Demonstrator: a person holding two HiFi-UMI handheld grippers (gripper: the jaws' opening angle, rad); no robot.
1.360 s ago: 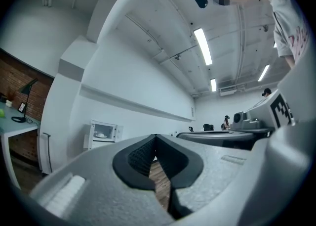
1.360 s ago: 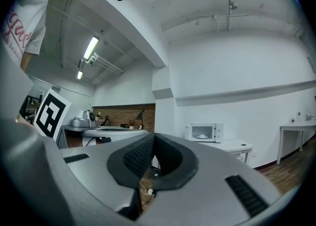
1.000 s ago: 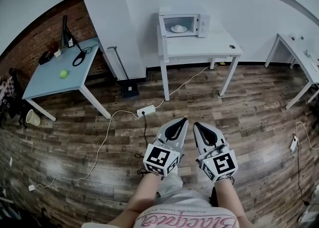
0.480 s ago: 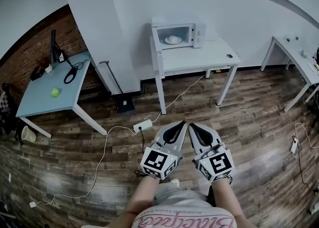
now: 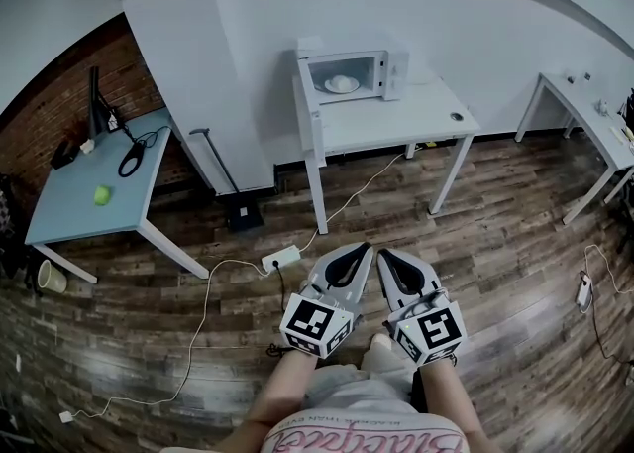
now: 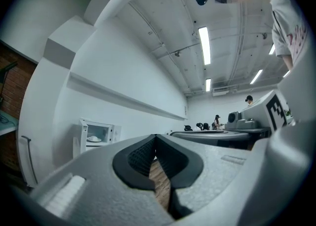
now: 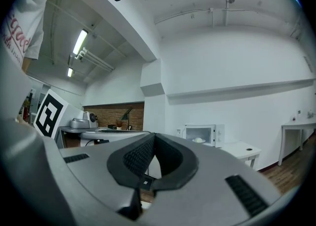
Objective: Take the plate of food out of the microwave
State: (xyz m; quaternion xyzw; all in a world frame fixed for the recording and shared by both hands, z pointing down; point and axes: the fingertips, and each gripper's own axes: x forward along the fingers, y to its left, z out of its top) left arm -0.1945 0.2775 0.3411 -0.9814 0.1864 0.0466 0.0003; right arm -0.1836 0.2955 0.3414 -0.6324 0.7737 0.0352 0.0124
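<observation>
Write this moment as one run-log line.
stage: far from microwave, door open | plate of food: inside | left gripper: shut, empty | right gripper: shut, empty

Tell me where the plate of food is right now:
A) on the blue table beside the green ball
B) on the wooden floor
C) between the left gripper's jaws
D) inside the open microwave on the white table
D: the head view shows the plate sitting inside the microwave, whose door stands open, on the white table against the far wall.
</observation>
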